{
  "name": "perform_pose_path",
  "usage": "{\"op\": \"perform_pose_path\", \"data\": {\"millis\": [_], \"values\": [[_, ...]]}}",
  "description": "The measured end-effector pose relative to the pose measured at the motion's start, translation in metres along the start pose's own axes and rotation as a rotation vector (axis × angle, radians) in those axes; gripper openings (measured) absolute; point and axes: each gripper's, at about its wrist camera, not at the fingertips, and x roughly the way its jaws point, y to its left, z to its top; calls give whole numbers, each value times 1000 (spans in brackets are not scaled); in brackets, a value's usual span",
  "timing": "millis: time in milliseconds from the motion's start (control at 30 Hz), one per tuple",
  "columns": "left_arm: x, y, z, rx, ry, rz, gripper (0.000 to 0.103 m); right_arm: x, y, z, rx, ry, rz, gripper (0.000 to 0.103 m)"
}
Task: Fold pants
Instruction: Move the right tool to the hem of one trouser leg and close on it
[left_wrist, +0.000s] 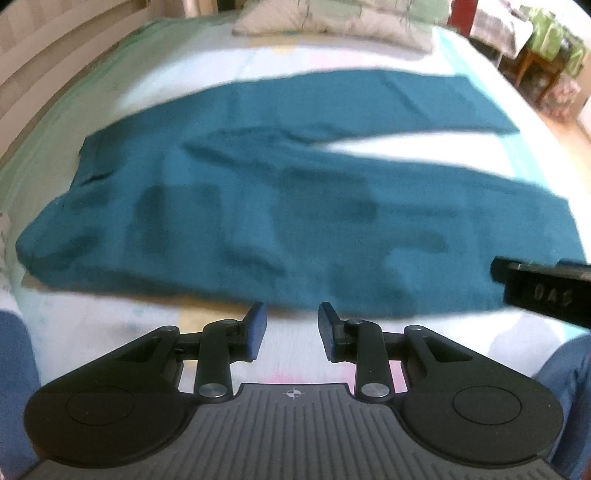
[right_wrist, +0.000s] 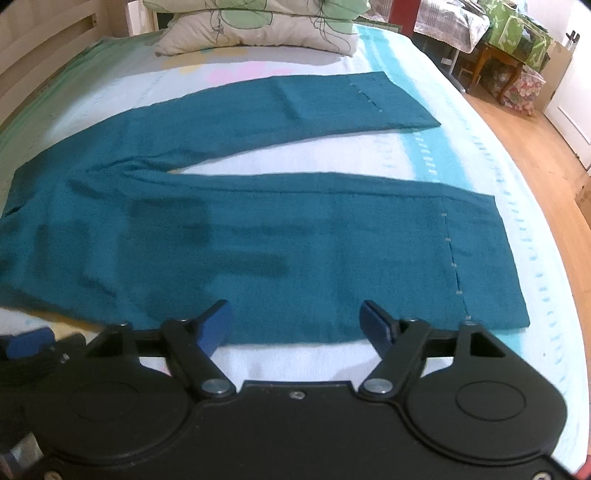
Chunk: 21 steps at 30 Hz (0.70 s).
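Teal pants (right_wrist: 280, 236) lie flat on the bed (right_wrist: 332, 155), unfolded — waist toward the left of both views, legs running right and splayed in a V with a wedge of bedsheet between them. Near leg's hem (right_wrist: 484, 258) ends close to the bed's right edge, far leg's hem (right_wrist: 399, 103) sits further up toward the pillow (right_wrist: 258, 29). Pale stitch marks show across both hems.

Left claw (left_wrist: 291, 321): fingers partly spread, nothing between them, hovering just short of the near edge of the pants over bare sheet. View is slightly blurred.

Right claw (right_wrist: 295, 321): spread wide, nothing gripped — blue pads (right_wrist: 375, 325) sit over the near edge of the near leg, fabric visible in the gap; can't tell if the tips touch the cloth.

The right claw's body shows at the right edge of the left wrist view; a bit of the left claw's blue pad shows at the lower left of the right wrist view, so the two sit side by side along the near edge.

Wooden floor (right_wrist: 535, 140) and a small wooden table (right_wrist: 498, 62) beyond the bed's right side
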Motion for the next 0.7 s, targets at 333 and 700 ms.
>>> {"op": "perform_pose_path", "data": {"millis": [333,700], "values": [[6,16,86,19,-91,73,30,14,-18,68,36,-71,63,73],[70,36,166,-14,-62,55,30,105,-33,184,138,-13,190,62]]}}
